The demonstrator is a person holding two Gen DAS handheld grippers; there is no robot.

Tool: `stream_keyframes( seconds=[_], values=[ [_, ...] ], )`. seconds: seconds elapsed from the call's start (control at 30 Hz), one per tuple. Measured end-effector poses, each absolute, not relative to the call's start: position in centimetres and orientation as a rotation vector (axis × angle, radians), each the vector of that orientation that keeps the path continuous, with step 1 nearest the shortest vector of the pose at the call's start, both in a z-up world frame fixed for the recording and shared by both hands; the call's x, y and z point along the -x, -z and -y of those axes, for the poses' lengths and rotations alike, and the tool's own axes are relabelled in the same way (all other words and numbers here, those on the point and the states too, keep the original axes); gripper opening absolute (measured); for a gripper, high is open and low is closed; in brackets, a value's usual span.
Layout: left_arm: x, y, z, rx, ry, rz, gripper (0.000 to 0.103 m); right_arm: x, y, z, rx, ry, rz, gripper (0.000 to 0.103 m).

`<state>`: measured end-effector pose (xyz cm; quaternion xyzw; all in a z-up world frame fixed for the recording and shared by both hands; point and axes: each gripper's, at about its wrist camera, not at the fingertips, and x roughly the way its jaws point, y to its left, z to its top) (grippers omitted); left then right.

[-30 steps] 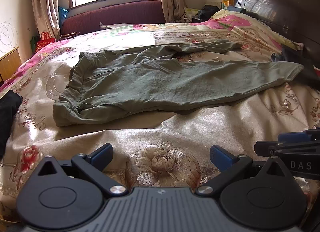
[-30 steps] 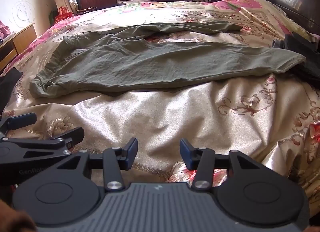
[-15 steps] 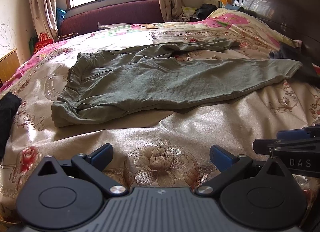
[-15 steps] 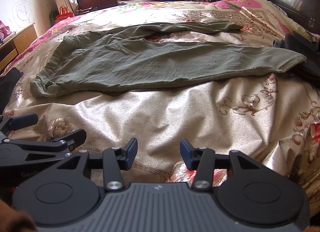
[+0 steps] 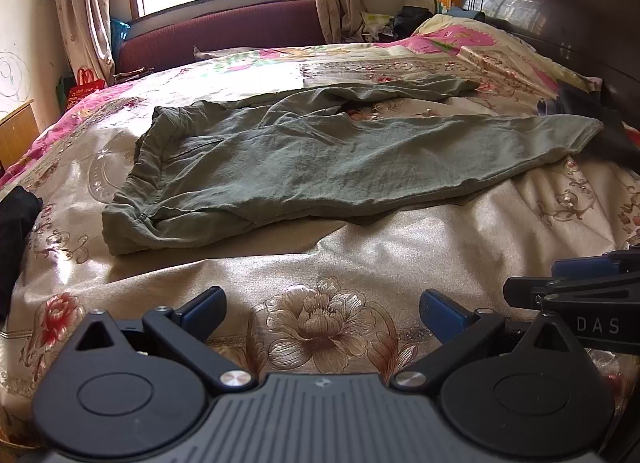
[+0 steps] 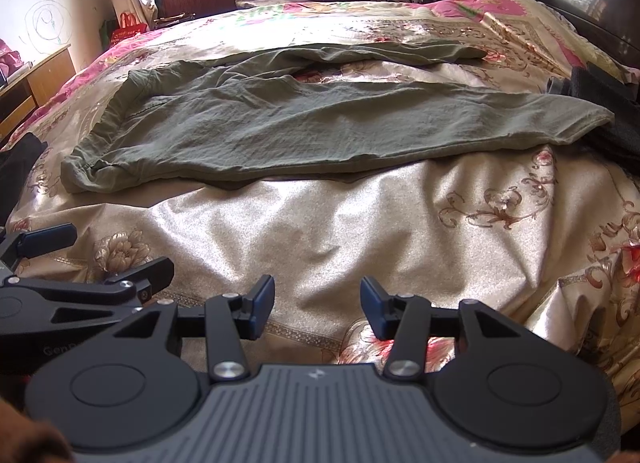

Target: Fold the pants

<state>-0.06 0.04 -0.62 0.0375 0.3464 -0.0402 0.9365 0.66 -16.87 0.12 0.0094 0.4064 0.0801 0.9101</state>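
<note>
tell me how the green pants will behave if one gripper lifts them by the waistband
The green pants look thin and wrinkled, so they would probably hang limp and sag. The long legs would likely trail and drag. The bedspread looks satiny, so the cloth may slide rather than catch.

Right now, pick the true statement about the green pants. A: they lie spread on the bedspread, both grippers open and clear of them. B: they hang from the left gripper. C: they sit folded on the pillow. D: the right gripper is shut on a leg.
A: the green pants lie flat on the bedspread, with the left gripper and right gripper open, well short of them.
</note>
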Motion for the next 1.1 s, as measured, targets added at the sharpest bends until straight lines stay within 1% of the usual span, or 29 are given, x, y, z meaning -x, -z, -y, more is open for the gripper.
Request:
stream_keyframes(
  seconds=[1.1],
  values=[
    [0.05,0.41,-0.10,-0.074,0.077,-0.701,0.103,-0.53,0.24,16.79,-0.015,-0.168,-0.842,0.049]
  ],
)
